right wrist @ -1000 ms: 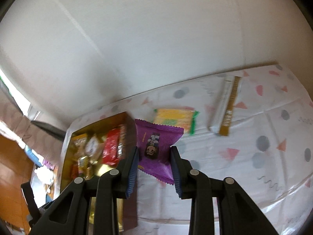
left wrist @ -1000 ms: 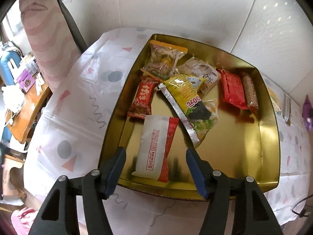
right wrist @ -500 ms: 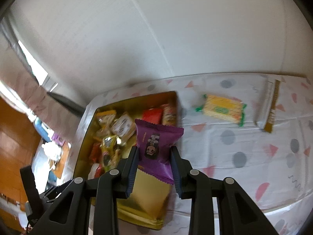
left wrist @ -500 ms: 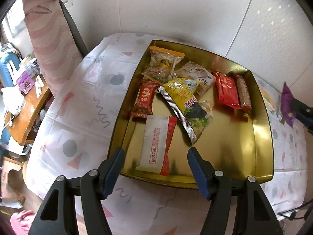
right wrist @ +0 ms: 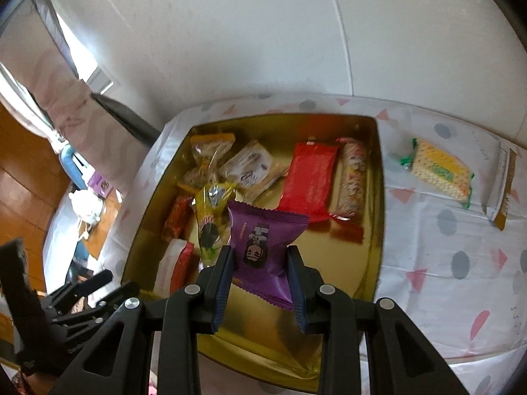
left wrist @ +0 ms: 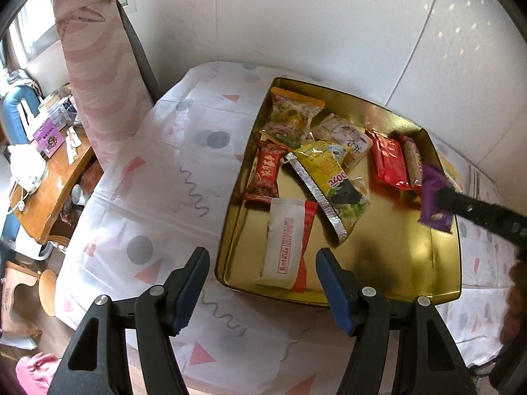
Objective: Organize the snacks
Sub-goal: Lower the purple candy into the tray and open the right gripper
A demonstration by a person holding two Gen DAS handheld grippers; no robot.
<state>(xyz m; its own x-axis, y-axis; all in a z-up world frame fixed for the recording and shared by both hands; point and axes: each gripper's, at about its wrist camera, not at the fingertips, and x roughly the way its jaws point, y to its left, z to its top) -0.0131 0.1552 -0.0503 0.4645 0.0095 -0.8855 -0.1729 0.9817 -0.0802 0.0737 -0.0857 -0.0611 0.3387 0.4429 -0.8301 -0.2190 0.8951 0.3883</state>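
Note:
A gold tin tray sits on the patterned tablecloth and holds several snack packets. My right gripper is shut on a purple snack packet and holds it above the tray's bare front part. In the left wrist view the purple packet hangs over the tray's right side. My left gripper is open and empty, above the tray's near edge, with a white-and-red packet between its fingers' line of sight.
A yellow-green cracker packet and a long white-and-gold stick packet lie on the cloth right of the tray. A wooden side table with clutter stands far left. A chair back stands by the wall.
My right gripper has carried the purple packet leftward from over the cloth to over the tray. My left gripper has drawn back from the tray and stays open.

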